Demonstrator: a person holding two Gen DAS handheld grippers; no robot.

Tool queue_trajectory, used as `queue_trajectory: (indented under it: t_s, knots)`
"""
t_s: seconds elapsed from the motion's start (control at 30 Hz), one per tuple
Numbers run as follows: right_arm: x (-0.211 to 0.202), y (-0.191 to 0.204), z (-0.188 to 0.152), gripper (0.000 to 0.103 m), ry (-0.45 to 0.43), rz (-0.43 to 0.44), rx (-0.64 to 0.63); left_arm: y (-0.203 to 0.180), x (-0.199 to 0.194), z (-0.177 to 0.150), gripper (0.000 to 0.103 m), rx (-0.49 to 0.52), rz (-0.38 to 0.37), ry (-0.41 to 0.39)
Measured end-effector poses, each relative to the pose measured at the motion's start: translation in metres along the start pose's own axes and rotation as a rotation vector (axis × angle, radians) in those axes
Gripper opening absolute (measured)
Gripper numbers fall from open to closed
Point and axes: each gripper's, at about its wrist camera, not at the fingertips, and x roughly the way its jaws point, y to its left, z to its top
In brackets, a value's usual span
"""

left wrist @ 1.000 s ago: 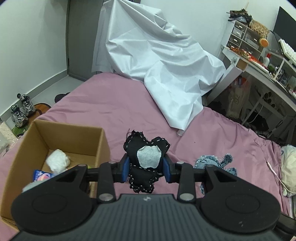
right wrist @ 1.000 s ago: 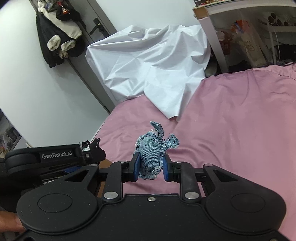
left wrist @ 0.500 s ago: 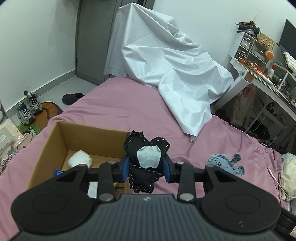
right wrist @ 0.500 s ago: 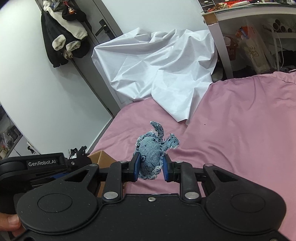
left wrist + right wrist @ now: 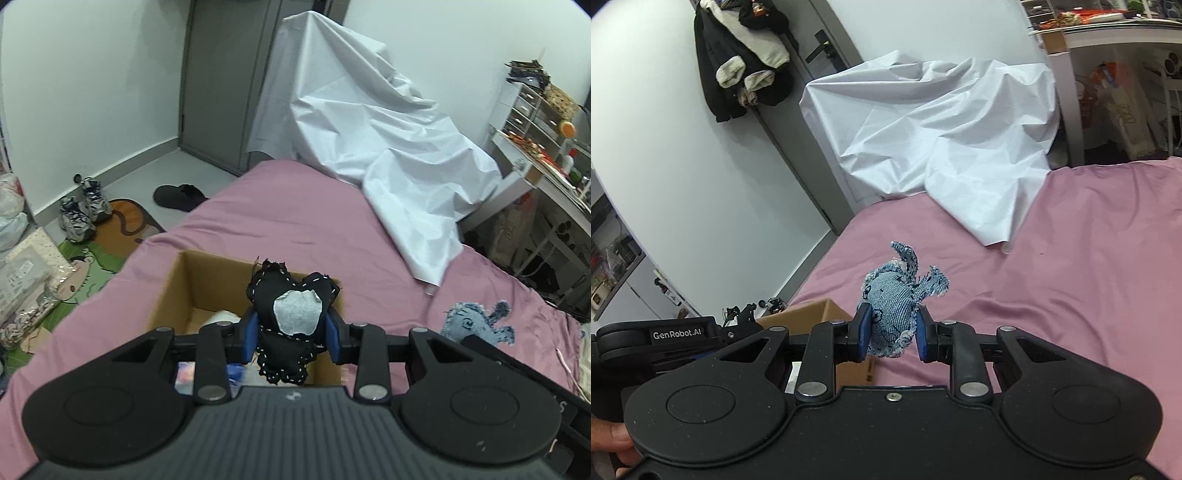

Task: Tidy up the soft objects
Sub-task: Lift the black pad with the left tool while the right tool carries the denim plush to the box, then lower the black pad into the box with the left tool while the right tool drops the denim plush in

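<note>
With a white soft item [image 5: 221, 318] already in the cardboard box [image 5: 173, 280] on the bed [image 5: 295, 206], a black stuffed toy [image 5: 291, 317] is held clamped over it by the left claw [image 5: 291, 334] and a denim toy [image 5: 892, 314] is pinched above the bed right of the box by the right claw [image 5: 892, 338], both unplaced.

Open cardboard box [image 5: 207, 280] unobstructed from above, bare pink bedspread [image 5: 295, 229] beyond, white sheet [image 5: 388, 147] heaped at far end

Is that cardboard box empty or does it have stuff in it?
Not empty. The open cardboard box holds a white soft lump and something colourful.
</note>
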Motion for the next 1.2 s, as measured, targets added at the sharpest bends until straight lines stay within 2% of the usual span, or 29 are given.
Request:
queue_trajectory:
  t_s: [0.33,0.53,0.7,0.87,0.97,1.0,1.07,1.2]
  knots:
    - [0.012,0.035,-0.001,0.024,0.016,0.036,-0.055,0.034,0.012,0.009,0.037,-0.025,0.045,0.010]
    - [0.019,0.053,-0.004,0.024,0.033,0.049,-0.091,0.045,0.025,0.008,0.039,-0.036,0.055,0.046]
    - [0.029,0.064,-0.006,0.024,0.053,0.054,-0.106,0.056,0.031,0.006,0.053,-0.047,0.043,0.078]
    - [0.038,0.073,-0.008,0.024,0.069,0.070,-0.111,0.065,0.029,0.009,0.067,-0.059,0.060,0.072]
    - [0.046,0.076,-0.009,0.025,0.085,0.078,-0.101,0.067,0.026,0.013,0.068,-0.057,0.058,0.063]
    - [0.049,0.077,-0.009,0.026,0.093,0.086,-0.097,0.068,0.025,0.014,0.068,-0.057,0.060,0.060]
    - [0.056,0.079,-0.011,0.037,0.117,0.107,-0.080,0.070,0.022,0.016,0.069,-0.059,0.066,0.054]
    - [0.065,0.073,-0.016,0.042,0.142,0.103,-0.028,0.073,0.015,0.016,0.074,-0.050,0.077,0.043]
